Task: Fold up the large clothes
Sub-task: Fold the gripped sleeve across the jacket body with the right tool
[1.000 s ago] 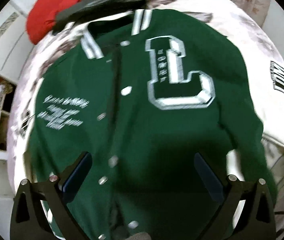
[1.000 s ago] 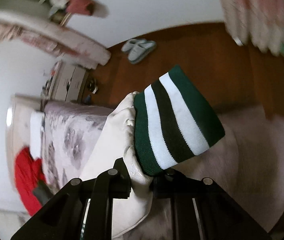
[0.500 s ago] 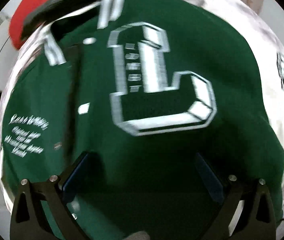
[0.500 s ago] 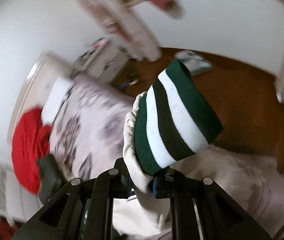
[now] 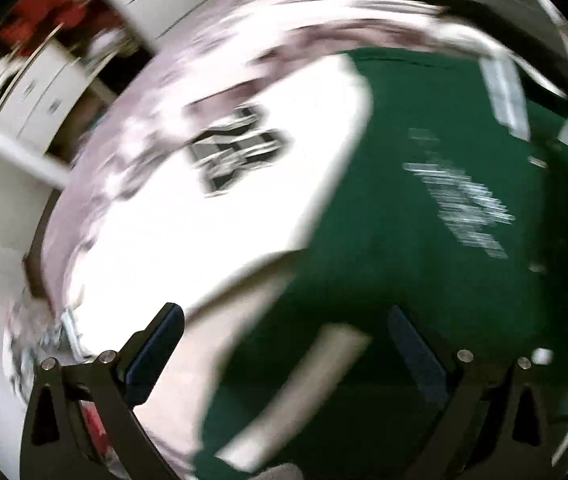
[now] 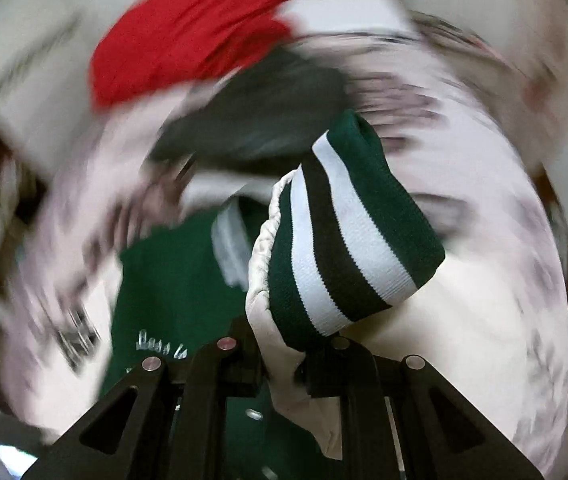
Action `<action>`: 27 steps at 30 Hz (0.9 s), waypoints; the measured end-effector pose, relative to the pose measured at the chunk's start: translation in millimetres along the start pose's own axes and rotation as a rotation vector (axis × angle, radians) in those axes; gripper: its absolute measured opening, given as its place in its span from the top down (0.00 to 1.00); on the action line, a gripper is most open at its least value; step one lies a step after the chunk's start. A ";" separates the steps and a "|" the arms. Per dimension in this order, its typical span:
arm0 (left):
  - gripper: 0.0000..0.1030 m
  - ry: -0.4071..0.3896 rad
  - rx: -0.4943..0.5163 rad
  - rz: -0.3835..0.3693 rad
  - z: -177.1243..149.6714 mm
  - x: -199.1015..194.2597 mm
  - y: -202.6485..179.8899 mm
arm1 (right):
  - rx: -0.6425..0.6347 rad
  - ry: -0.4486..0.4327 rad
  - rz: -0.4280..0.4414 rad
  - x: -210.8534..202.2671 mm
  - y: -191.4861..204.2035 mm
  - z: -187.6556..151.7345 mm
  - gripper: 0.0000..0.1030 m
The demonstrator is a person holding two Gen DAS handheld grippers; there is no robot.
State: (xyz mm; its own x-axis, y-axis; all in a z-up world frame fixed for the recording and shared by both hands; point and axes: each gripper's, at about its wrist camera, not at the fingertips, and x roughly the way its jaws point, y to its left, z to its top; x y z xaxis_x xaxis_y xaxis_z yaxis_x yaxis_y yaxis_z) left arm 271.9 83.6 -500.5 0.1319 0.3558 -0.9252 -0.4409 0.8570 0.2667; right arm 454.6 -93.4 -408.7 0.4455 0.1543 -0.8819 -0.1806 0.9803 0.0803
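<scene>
A green varsity jacket [image 5: 424, 248] with white sleeves lies spread on a floral bedsheet [image 5: 155, 92]. In the left wrist view its white sleeve [image 5: 203, 216] with a dark patch fills the left half, blurred by motion. My left gripper [image 5: 284, 340] hangs open above the sleeve and the green body, with nothing between its fingers. In the right wrist view my right gripper [image 6: 284, 354] is shut on the other white sleeve just below its green, white and black striped cuff [image 6: 348, 236], held up over the jacket's green front [image 6: 175, 276].
A red garment [image 6: 191, 36] and a dark grey one [image 6: 259, 108] lie at the head of the bed beyond the jacket. White cabinets and drawers [image 5: 31, 92] stand beside the bed in the left wrist view. Both views are smeared by fast motion.
The left gripper swept sideways from the jacket's big letter to its other sleeve and rolled. The right gripper swung the held cuff round from facing the floor to over the jacket.
</scene>
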 end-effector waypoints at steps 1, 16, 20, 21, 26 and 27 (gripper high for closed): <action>0.00 0.012 -0.013 0.012 -0.9 4.1 9.2 | -0.061 0.024 -0.010 19.5 28.9 -8.1 0.86; 0.00 0.057 -0.068 0.028 -4.9 28.5 95.4 | -0.003 0.307 0.216 58.1 64.2 -74.6 0.29; 0.00 0.035 -0.029 -0.017 9.9 19.8 69.6 | 0.244 0.314 0.031 2.4 -54.3 -124.7 0.29; 0.00 0.025 -0.013 -0.027 14.2 17.0 60.0 | 0.303 0.329 -0.057 -10.2 -88.7 -148.3 0.29; 0.00 0.035 0.041 -0.058 27.0 12.6 20.2 | 0.432 0.418 -0.190 -2.8 -177.8 -214.7 0.29; 0.00 0.025 0.052 -0.051 29.0 9.9 14.0 | 0.425 0.406 -0.173 5.6 -185.6 -218.0 0.29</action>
State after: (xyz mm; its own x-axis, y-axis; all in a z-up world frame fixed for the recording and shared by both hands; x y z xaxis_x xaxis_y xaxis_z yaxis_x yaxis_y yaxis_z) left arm 292.7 109.9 -498.1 0.1305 0.3018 -0.9444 -0.3872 0.8924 0.2317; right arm 299.5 -301.4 -529.9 0.0520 0.0112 -0.9986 0.2670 0.9634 0.0247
